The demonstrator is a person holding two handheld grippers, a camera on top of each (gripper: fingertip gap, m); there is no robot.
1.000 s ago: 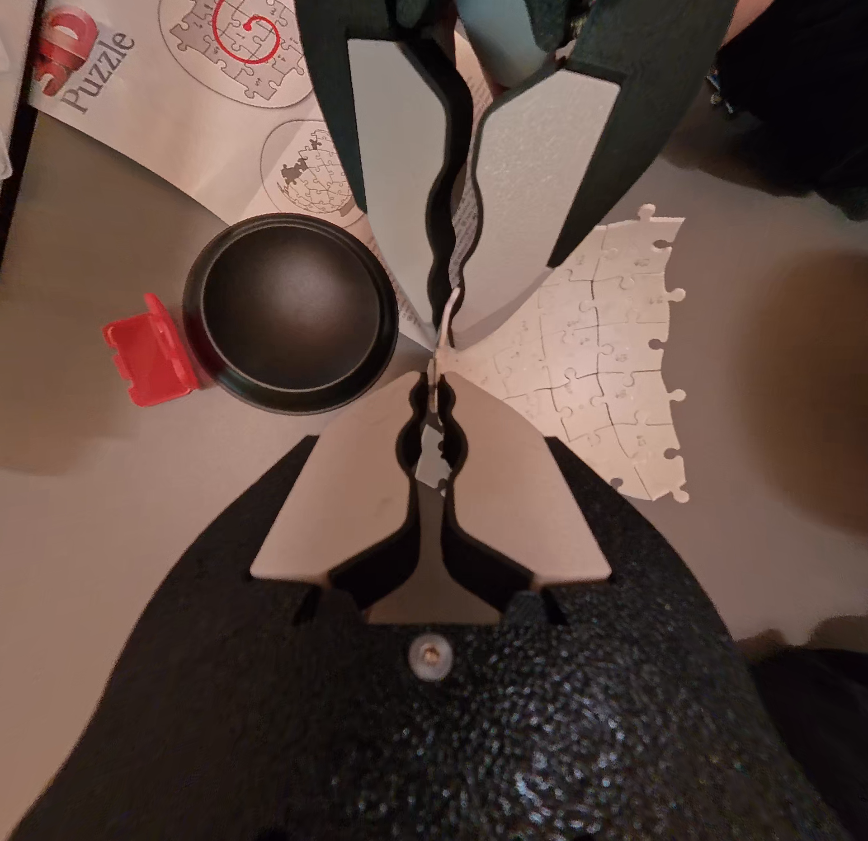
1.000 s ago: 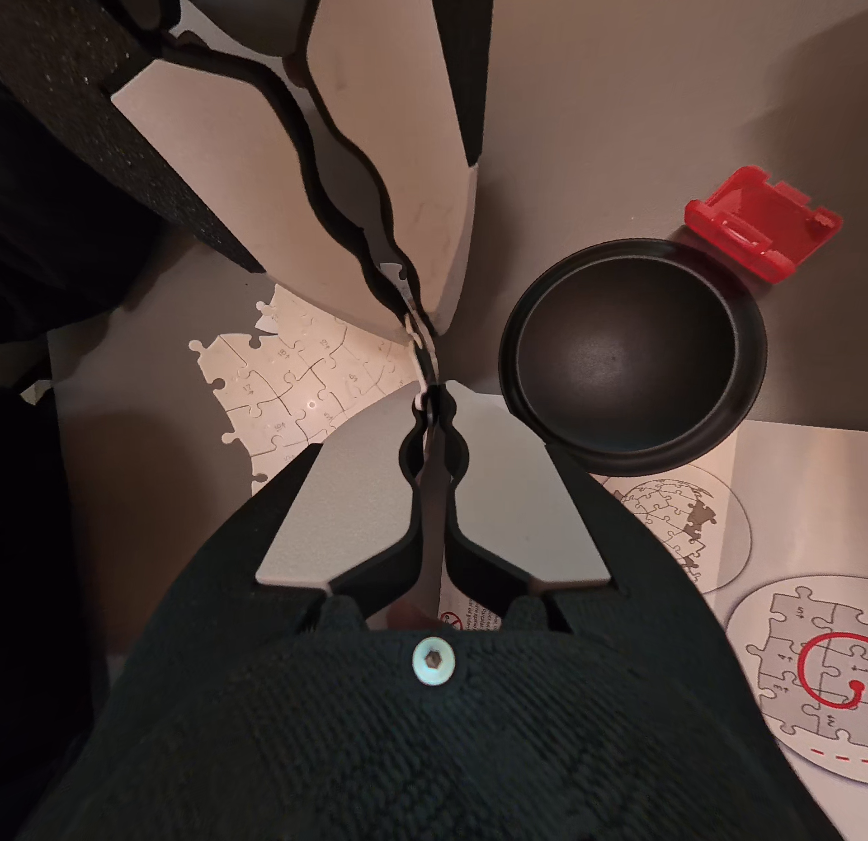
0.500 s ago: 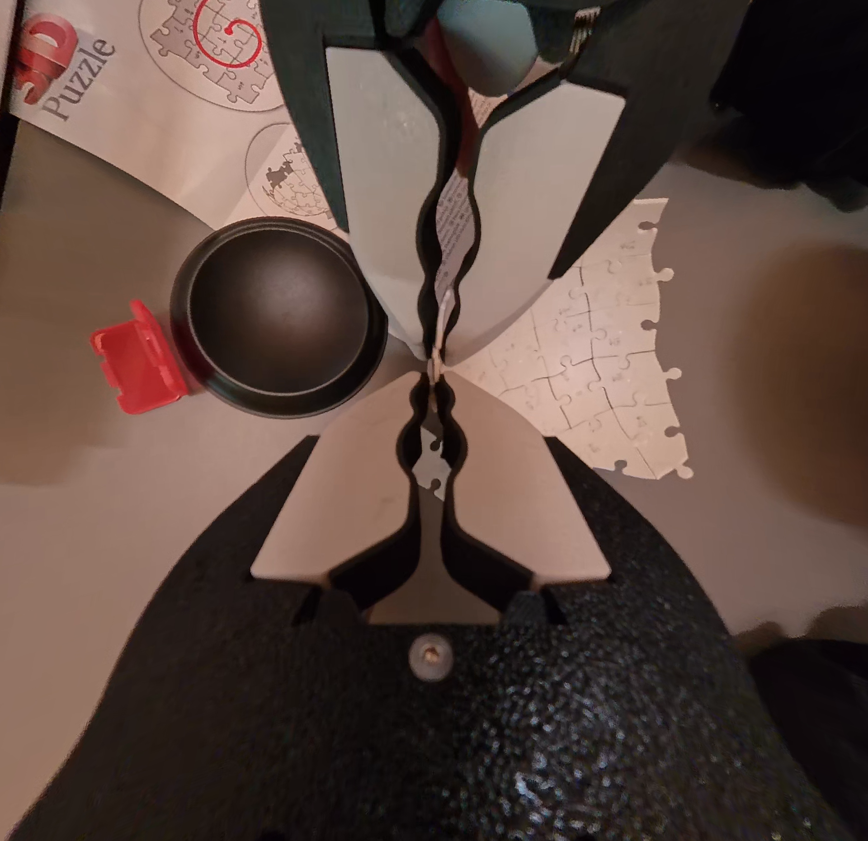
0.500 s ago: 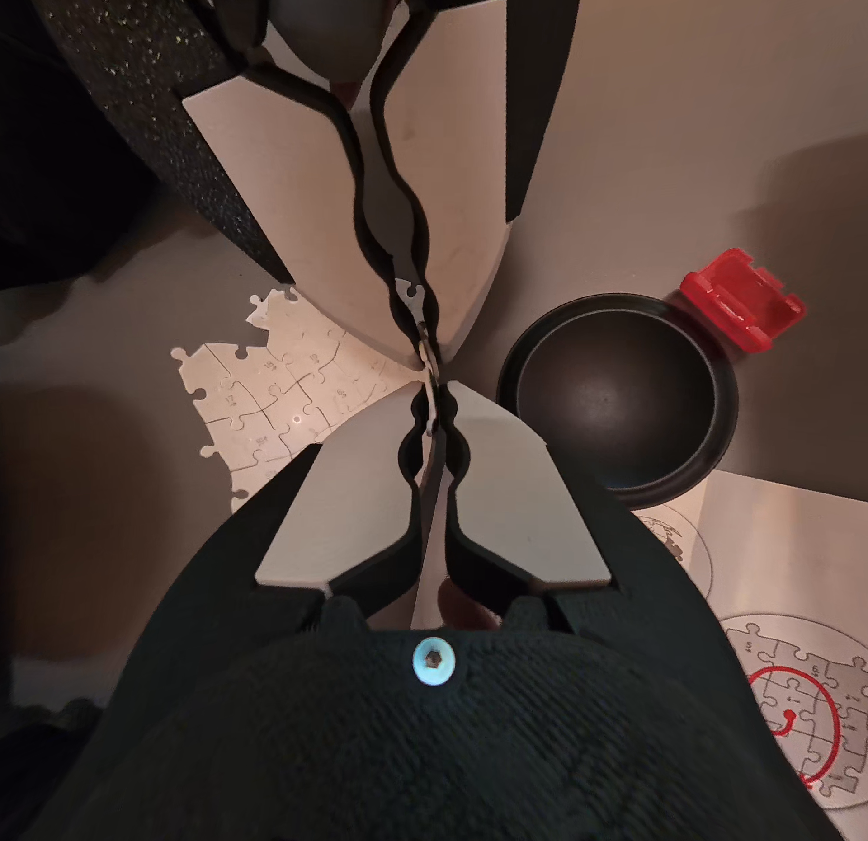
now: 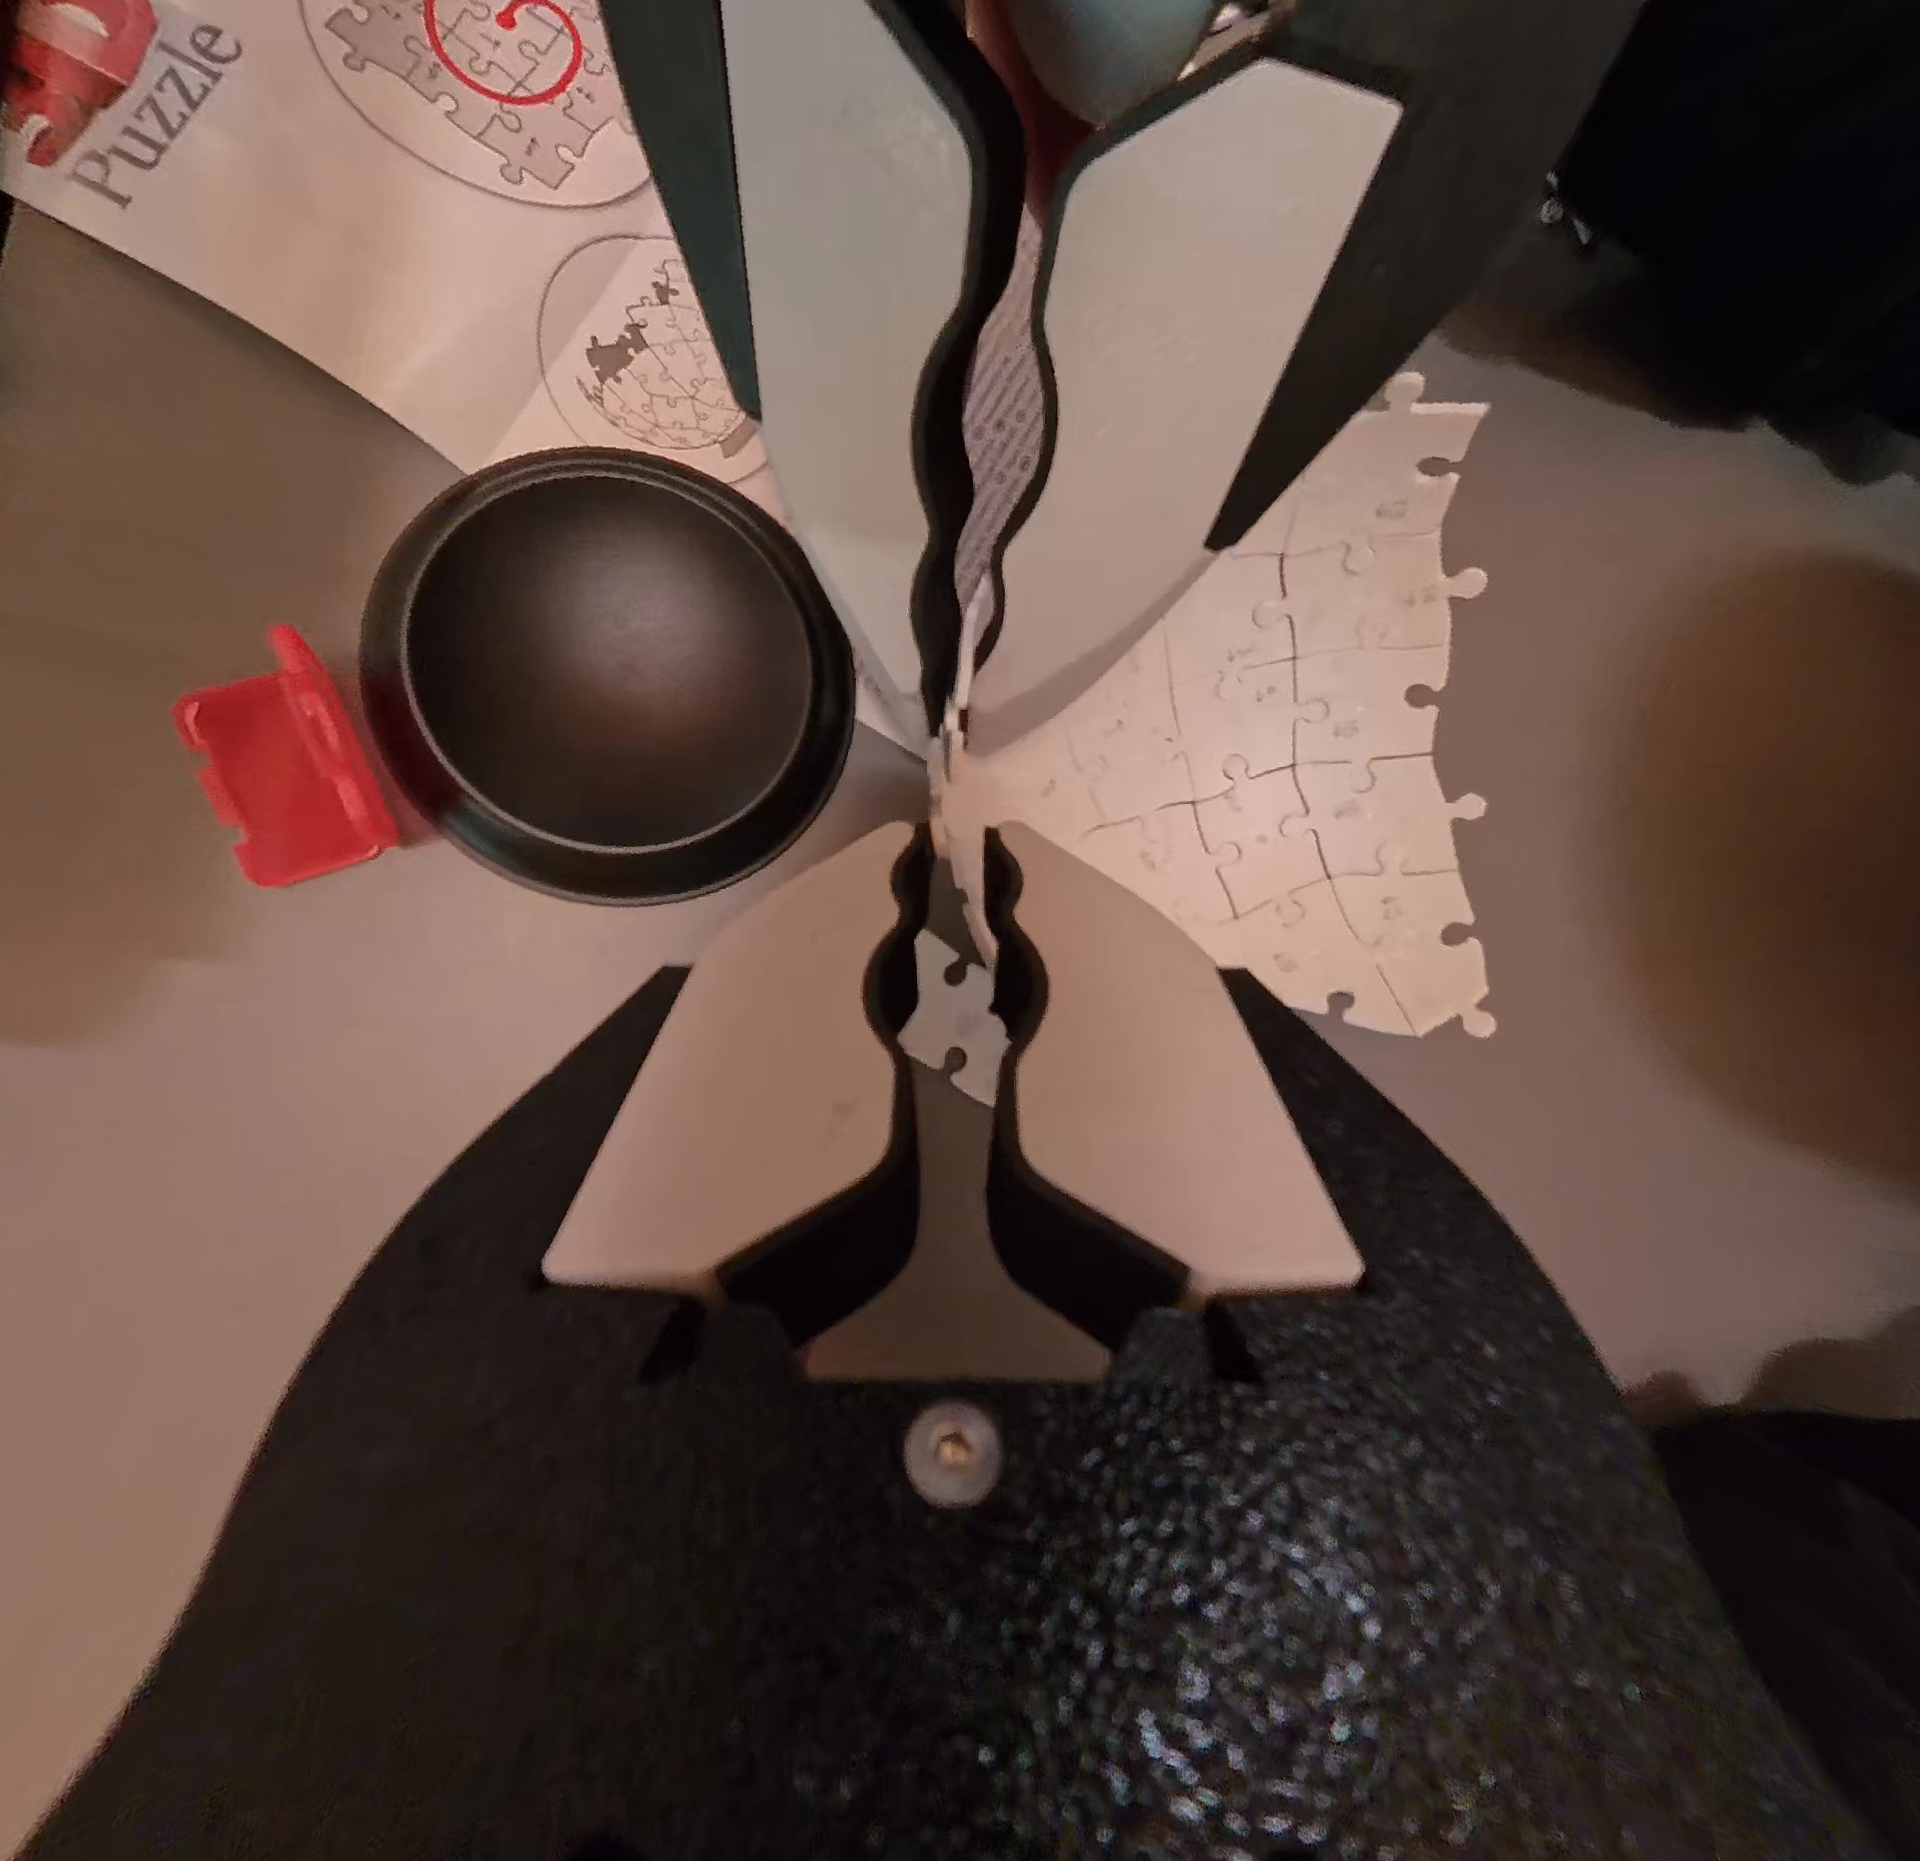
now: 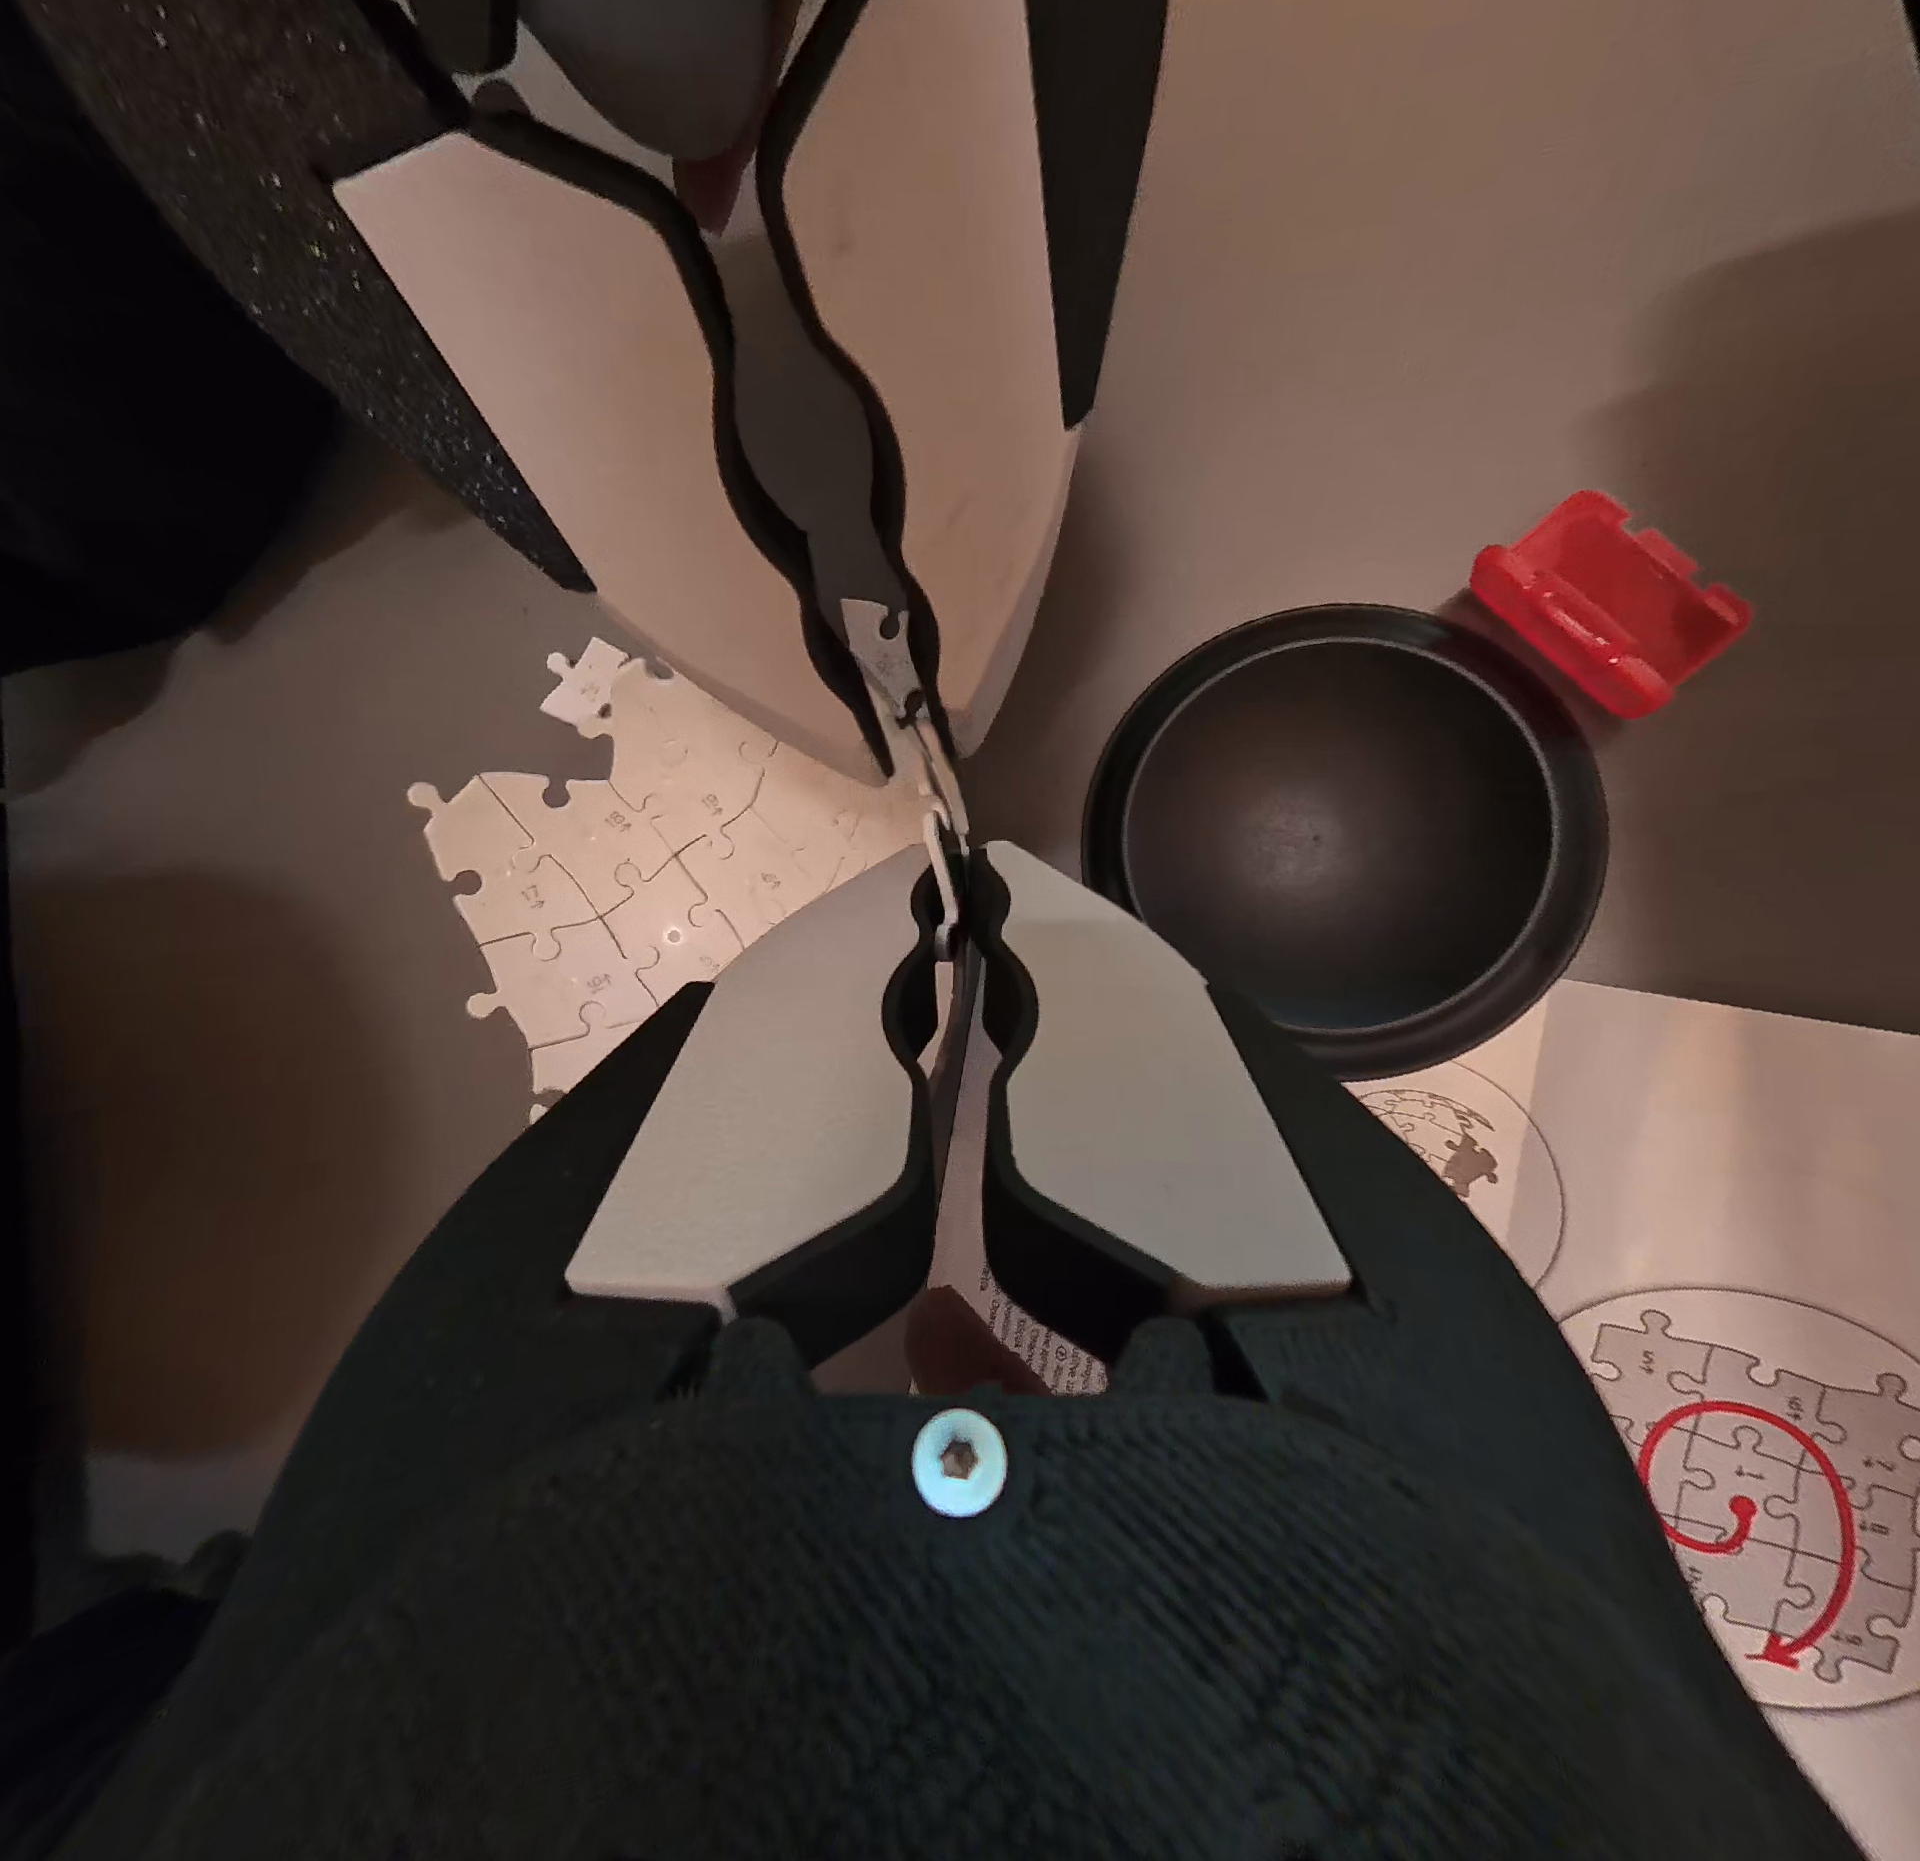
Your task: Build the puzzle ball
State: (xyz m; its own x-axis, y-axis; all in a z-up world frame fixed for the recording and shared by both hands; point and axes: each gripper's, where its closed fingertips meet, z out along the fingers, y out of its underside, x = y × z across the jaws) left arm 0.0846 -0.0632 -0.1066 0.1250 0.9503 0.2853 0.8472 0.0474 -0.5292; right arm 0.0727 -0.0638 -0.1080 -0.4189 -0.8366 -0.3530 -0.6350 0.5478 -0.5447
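Note:
My left gripper (image 5: 951, 843) is shut on the edge of the white assembled puzzle section (image 5: 1299, 772), which fans out to the right above the table. A tabbed piece (image 5: 956, 1022) shows between its fingers. My right gripper (image 6: 951, 866) is shut on a white puzzle piece (image 6: 948, 912), held edge-on. The two grippers meet tip to tip, and the piece touches the section's edge. The right gripper (image 5: 951, 720) enters from the top of the left wrist view. The left gripper (image 6: 914, 741) enters from the top of the right wrist view, with the section (image 6: 603, 876) at its left.
A black bowl-shaped stand (image 5: 613, 668) sits on the grey table beside the grippers, with a red plastic clip (image 5: 281, 762) against its far side. A white instruction sheet (image 5: 343, 201) lies behind it. They also show in the right wrist view: stand (image 6: 1340, 845), clip (image 6: 1610, 606), sheet (image 6: 1714, 1396). Less than 4 cm separates the two grippers' tips.
Both grippers stay shut and tip to tip. They have turned a little against each other, and slightly more of the white piece shows between the tips. The stand and clip have not moved on the table.

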